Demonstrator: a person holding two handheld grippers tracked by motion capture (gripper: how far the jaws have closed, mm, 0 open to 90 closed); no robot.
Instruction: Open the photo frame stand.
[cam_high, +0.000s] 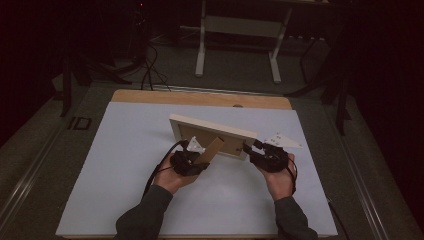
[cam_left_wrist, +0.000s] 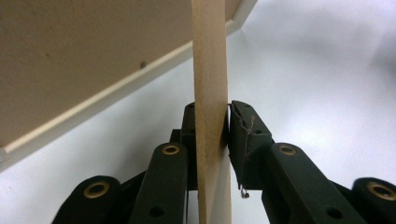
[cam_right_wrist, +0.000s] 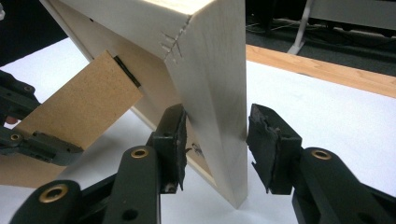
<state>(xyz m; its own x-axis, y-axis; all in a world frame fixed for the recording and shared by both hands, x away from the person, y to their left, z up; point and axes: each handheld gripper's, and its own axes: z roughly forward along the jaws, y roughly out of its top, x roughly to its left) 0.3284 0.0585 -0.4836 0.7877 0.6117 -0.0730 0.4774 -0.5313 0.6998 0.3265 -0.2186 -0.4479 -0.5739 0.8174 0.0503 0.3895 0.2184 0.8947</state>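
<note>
The frame (cam_high: 212, 135) stands upright mid-tabletop (cam_high: 125, 175), its stand (cam_high: 212, 149) swung out and clenched by the left tongs (cam_high: 192, 161); right tongs (cam_high: 254, 149), at 3 o'clock, straddle its edge released, letting go remains

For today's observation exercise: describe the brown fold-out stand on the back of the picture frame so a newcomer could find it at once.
Start at the white table and find the pale wooden picture frame standing near its middle, back toward the person. From that back a flat brown board, the stand, slants down to the left gripper, which is shut on it. It is darker and thinner than the frame's pale rim.
</note>
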